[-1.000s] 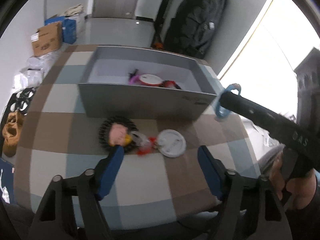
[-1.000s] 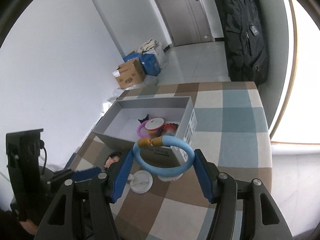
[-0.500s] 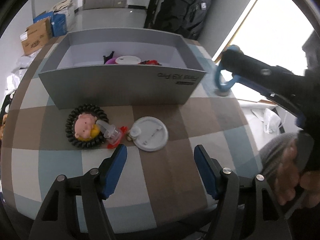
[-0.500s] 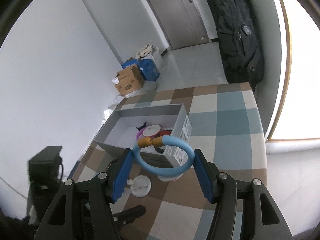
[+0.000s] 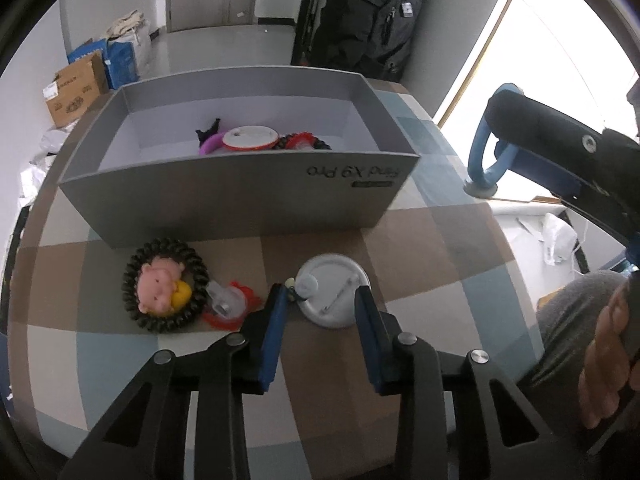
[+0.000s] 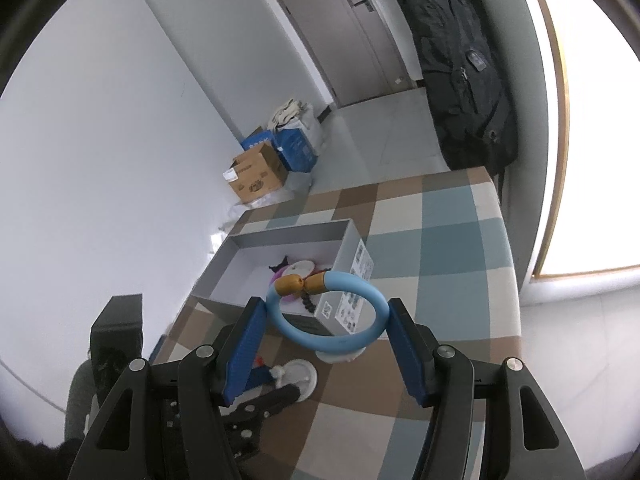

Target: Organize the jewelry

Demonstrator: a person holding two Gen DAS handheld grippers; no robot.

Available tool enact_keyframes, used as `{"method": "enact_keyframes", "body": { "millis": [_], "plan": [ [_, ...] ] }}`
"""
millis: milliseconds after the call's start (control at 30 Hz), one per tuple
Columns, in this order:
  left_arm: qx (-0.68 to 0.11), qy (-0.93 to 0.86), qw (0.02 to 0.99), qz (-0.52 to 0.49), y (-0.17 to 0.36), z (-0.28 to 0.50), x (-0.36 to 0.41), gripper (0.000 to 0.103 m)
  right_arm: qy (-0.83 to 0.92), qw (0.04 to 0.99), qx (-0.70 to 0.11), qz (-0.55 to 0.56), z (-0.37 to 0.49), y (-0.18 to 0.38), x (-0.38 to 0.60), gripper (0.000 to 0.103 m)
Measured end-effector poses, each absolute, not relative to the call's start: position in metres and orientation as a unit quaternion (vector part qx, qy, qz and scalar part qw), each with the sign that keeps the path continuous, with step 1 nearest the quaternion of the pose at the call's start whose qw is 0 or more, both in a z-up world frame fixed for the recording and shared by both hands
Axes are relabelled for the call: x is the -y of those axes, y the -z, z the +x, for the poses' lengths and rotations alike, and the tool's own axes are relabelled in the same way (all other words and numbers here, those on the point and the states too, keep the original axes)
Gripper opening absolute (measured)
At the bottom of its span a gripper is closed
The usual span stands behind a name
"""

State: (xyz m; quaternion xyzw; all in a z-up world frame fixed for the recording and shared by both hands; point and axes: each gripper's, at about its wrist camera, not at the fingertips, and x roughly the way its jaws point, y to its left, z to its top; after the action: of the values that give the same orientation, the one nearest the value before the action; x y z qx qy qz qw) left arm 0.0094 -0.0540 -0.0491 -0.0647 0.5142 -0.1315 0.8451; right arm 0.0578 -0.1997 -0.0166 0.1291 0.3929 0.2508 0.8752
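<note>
Closest to you, your left gripper [image 5: 322,304] has just been narrowing around the white badge [image 5: 333,295] on the checked table [image 5: 424,240], pads right at its edges. The pig charm [image 5: 162,286] sits just left, grey box [image 5: 240,196] behind. Your right gripper [image 6: 326,318] clamps the blue bangle [image 6: 327,316] above the table.

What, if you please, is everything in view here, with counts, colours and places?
Box: one, grey, on the checked table, trinkets inside.
Round badge: one, white, between the left gripper's pads.
Pig charm: one, pink, inside a black beaded ring.
Bracelet: one, blue with gold caps, held in the air.
Backpack: one, black, by the wall.
Cartons: brown and blue, on the floor.
Left gripper: jaws just closing round the badge.
Right gripper: shut on the bracelet.
</note>
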Motion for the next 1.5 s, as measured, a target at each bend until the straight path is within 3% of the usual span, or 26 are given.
{"method": "enact_keyframes", "body": {
  "millis": [533,700,1500],
  "plan": [
    [-0.511,0.12,0.847,-0.084,0.051,0.021,0.047,0.028,-0.253,0.875,-0.39,0.131,0.055,0.014,0.199,0.061],
    [-0.509,0.123,0.85,-0.068,0.051,0.018,0.051,0.01,-0.254,0.875,-0.391,0.13,0.055,0.015,0.198,0.061],
    [-0.453,0.141,0.86,-0.188,0.003,0.031,-0.002,0.009,-0.267,0.875,-0.386,0.116,0.063,0.016,0.178,0.061]
  ]
}}
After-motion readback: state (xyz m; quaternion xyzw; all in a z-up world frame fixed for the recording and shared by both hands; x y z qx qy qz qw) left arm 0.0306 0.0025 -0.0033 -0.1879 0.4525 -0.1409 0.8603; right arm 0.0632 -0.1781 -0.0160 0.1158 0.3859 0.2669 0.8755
